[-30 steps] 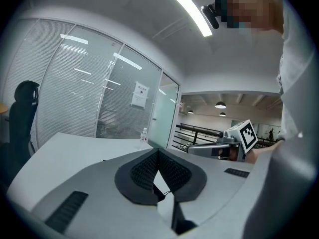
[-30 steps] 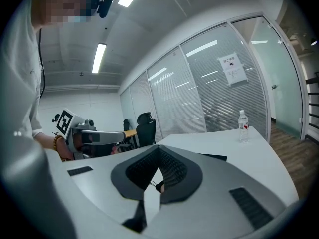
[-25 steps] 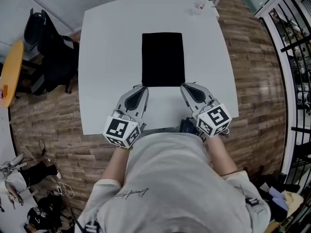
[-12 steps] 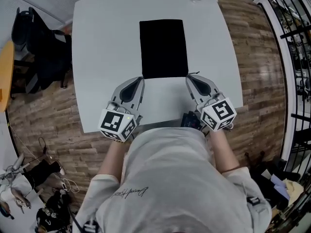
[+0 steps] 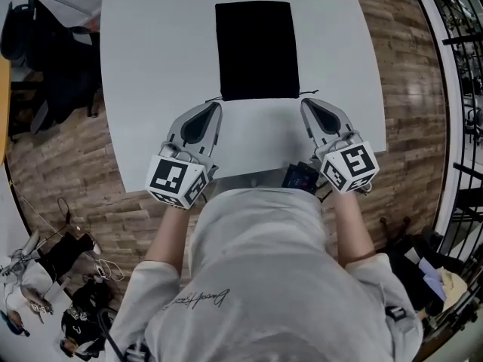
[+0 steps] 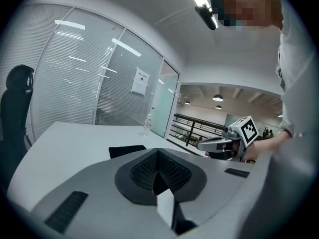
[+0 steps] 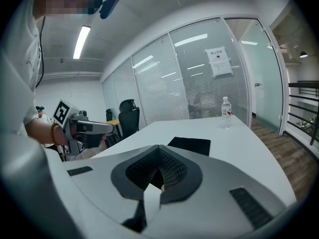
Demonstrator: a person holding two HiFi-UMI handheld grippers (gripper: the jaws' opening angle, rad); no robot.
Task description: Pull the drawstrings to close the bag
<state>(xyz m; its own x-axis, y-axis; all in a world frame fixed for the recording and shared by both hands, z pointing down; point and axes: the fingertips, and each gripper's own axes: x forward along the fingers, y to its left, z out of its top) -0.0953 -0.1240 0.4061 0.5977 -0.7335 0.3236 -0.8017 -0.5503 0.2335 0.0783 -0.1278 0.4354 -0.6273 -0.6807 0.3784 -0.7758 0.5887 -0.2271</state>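
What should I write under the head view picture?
A person points the shut left gripper and shut right gripper at the near corners of a black bag on a white table.

Matt blk cloth bag (image 5: pixel 253 50), smooth table (image 5: pixel 151 66)

Table (image 5: pixel 151 66) lies bare left and right of the bag (image 5: pixel 256 50) and between the left gripper (image 5: pixel 214 105) and right gripper (image 5: pixel 305 102). 1 bottle (image 7: pixel 226 112) stands well apart at the far edge. A chair (image 5: pixel 45 59) sits off the left side.
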